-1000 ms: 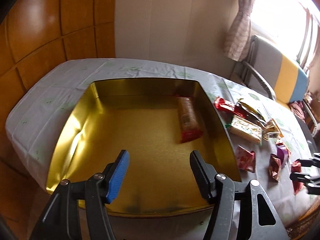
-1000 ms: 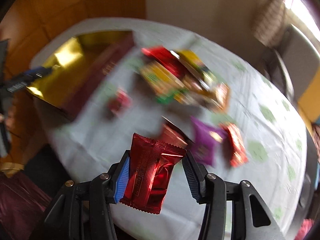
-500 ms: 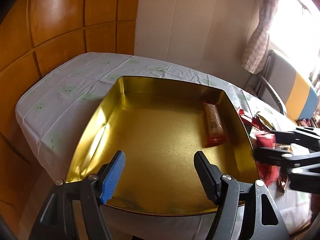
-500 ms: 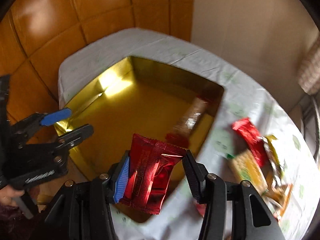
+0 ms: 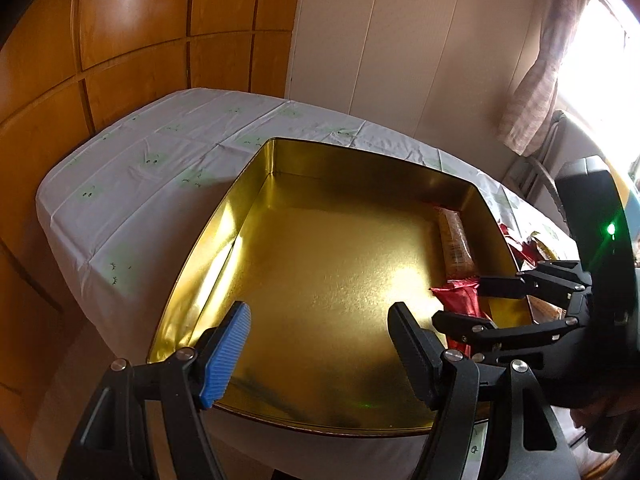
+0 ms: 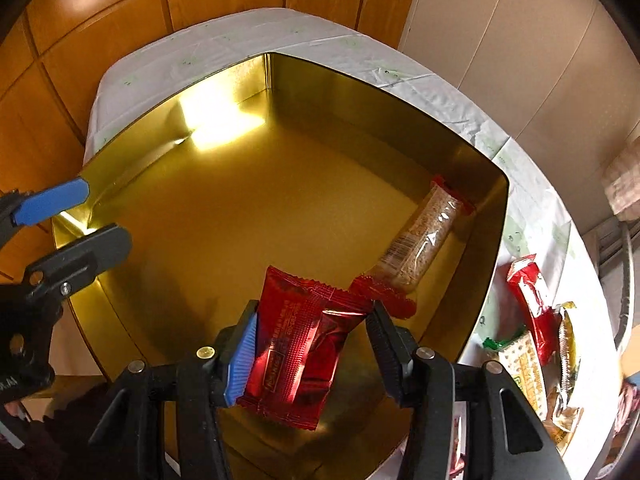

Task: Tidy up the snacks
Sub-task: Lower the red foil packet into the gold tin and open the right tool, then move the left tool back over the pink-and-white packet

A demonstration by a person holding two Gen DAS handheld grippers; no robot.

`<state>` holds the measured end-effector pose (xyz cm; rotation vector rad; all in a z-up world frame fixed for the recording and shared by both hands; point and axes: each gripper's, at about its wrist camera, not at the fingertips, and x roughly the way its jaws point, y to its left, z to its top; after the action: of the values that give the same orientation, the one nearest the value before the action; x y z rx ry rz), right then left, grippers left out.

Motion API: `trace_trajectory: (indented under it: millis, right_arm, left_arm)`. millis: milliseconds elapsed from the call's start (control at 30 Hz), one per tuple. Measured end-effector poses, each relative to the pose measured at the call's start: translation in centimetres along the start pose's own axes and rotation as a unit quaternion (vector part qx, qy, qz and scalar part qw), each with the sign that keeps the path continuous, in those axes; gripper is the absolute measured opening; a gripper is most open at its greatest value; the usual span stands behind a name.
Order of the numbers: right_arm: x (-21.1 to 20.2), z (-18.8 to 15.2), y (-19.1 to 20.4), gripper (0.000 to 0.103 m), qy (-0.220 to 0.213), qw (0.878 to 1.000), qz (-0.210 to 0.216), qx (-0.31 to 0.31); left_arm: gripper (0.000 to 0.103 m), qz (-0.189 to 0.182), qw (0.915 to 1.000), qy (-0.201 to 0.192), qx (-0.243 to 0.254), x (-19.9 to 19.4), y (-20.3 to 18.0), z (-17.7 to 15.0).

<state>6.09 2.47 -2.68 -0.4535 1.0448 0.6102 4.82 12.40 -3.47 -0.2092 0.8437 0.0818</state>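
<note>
A gold tin box (image 5: 256,216) (image 6: 488,264) sits on the white-clothed table. A long cereal bar (image 6: 420,240) (image 5: 456,240) lies along its right wall. My right gripper (image 6: 310,340) is shut on a red snack packet (image 6: 300,344) and holds it over the box's near right part; it also shows in the left wrist view (image 5: 476,304) with the red packet (image 5: 460,300). My left gripper (image 5: 320,344) is open and empty over the box's near edge; it also shows in the right wrist view (image 6: 76,216).
Several loose snack packets (image 6: 532,320) lie on the tablecloth (image 5: 152,176) to the right of the box. Wooden wall panels (image 5: 120,40) stand behind and to the left. A chair (image 5: 536,168) and curtain are at the far right.
My right gripper has carried the red packet from over the table's snack pile to over the box, then lower into it. My left gripper has shifted slightly left and stays open.
</note>
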Motion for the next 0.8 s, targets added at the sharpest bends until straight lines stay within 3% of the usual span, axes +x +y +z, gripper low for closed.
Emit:
trace_trajectory:
  millis: [100, 167, 400, 567, 800]
  right_arm:
    - [-0.5, -0.1, -0.3, 0.055, -0.01, 1.0, -0.003, 0.005]
    - [-1.0, -0.4, -0.6, 0.067, -0.017, 1.0, 0.003, 0.011]
    - [-4.7, -1.4, -2.1, 0.069, -0.072, 0.997, -0.003, 0.037]
    - [-8.0, -4.5, -5.6, 0.069, -0.109, 0.99, -0.02, 0.087]
    - [-10.1, -10.7, -10.6, 0.069, -0.099, 0.982, -0.067, 0.143]
  left_arm:
    - [0.072, 0.0, 1.0, 0.002, 0.002, 0.1, -0.2, -0.1]
    - [0.072, -0.001, 1.0, 0.002, 0.006, 0.0, -0.4, -0.2]
    - [0.072, -0.003, 0.9998, -0.005, 0.018, -0.6, -1.2, -0.4]
    - [0.072, -0.003, 0.9992, -0.015, 0.036, -1.3, -2.1, -0.4]
    - [0.072, -0.03, 0.995, -0.021, 0.093, -2.1, -5.5, -0.9]
